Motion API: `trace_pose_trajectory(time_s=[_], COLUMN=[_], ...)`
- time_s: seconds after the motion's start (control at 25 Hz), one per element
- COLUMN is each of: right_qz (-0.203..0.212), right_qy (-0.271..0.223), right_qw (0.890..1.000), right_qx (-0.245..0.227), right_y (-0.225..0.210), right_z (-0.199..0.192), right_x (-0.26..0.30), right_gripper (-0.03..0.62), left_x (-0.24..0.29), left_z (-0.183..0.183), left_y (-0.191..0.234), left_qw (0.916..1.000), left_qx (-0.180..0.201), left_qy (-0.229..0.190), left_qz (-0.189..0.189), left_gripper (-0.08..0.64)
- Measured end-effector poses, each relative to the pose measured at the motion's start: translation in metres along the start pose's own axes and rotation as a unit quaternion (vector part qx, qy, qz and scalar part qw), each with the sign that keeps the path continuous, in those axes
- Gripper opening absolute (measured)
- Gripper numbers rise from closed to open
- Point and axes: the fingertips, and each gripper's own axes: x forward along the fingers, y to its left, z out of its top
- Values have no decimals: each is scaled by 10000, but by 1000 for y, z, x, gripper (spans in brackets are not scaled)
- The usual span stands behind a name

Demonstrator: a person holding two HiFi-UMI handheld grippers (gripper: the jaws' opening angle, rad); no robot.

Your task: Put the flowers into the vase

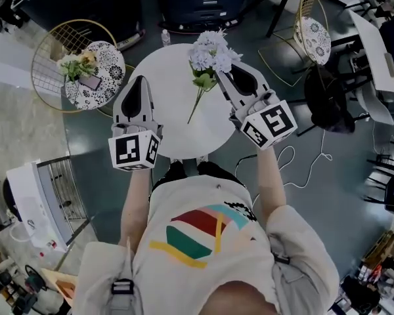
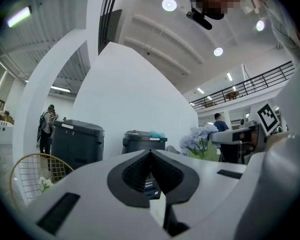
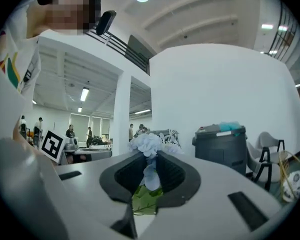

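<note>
Below the head camera stands a round white desk [image 1: 171, 90] on a dark grey floor [image 1: 105, 169]. A wire chair [image 1: 49, 51] with a patterned cushion [image 1: 102, 64] stands to the desk's left. A second chair [image 1: 313, 31] stands at upper right, and a white cable [image 1: 295, 169] lies on the floor at right. Dark bins [image 3: 221, 145] stand before a white wall [image 3: 215, 84] in a large hall lit from the ceiling.

The flowers [image 1: 210, 52] are over the far right part of the desk, held by the right gripper [image 1: 218, 71]. Its jaws are clamped on the bunch just under the blooms. The heads project past the jaw tips, and the stalk slants free toward the desk's centre; whether its end touches the top cannot be told. The left gripper [image 1: 140, 79] is over the desk's left side, jaws together with nothing between them, well apart from the flowers.

The flowers are a pale lilac-white cluster with green leaves beneath and one thin green stalk.
</note>
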Motion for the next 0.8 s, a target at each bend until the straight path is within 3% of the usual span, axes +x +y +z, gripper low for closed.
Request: trace_pose_trajectory(time_s=[0.16, 0.36, 0.8], right_qz=[-273, -512, -599], right_qy=[-244, -388, -445], right_qw=[9973, 9907, 9812], right_qx=[-638, -1201, -1779], right_y=[-25, -52, -110], right_z=[35, 62, 95], right_x=[6, 17, 83], right_gripper=[69, 69, 69], left_x=[15, 33, 68], left_z=[15, 15, 6], left_y=[-15, -31, -30], left_qw=[9996, 9988, 9972], left_qx=[87, 19, -23], left_qy=[-126, 96, 488], left_qz=[-239, -473, -571], left_gripper=[3, 3, 5])
